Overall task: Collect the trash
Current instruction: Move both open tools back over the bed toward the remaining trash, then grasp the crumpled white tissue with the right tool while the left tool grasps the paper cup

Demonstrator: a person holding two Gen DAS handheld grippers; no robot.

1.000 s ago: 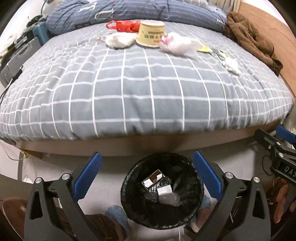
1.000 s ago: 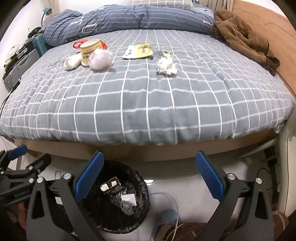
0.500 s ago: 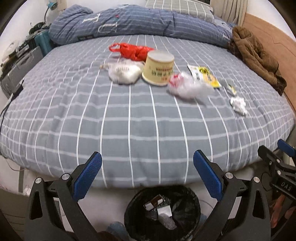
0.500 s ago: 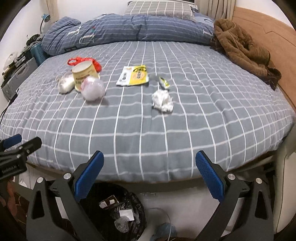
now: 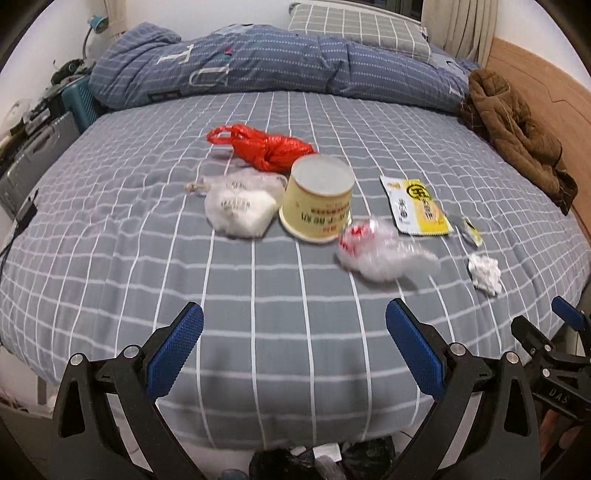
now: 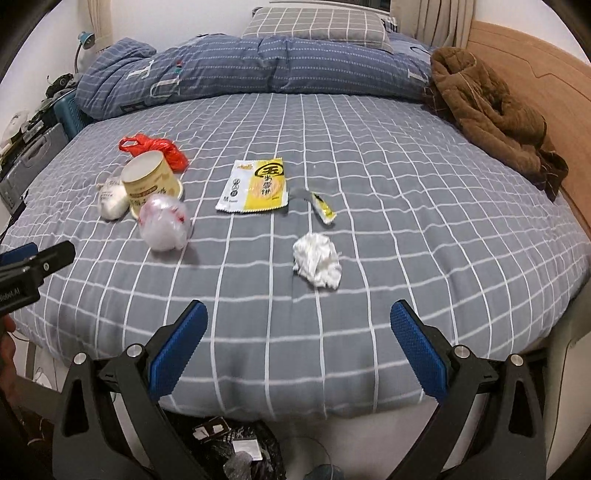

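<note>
Trash lies on the grey checked bed: a red plastic bag, a white bag, a yellow paper cup upside down, a clear crumpled wrapper, a yellow snack packet, a small sachet and a crumpled tissue. My left gripper is open and empty above the bed's front edge. My right gripper is open and empty, short of the tissue. The black trash bin stands on the floor below both grippers.
A folded blue duvet and a pillow lie at the head of the bed. A brown jacket lies at the right by the wooden bed frame. Boxes and clutter stand at the left.
Both grippers have risen from beside the trash bin to above the bed's front edge. The bin has dropped to the bottom of both views. Both stay open and empty.
</note>
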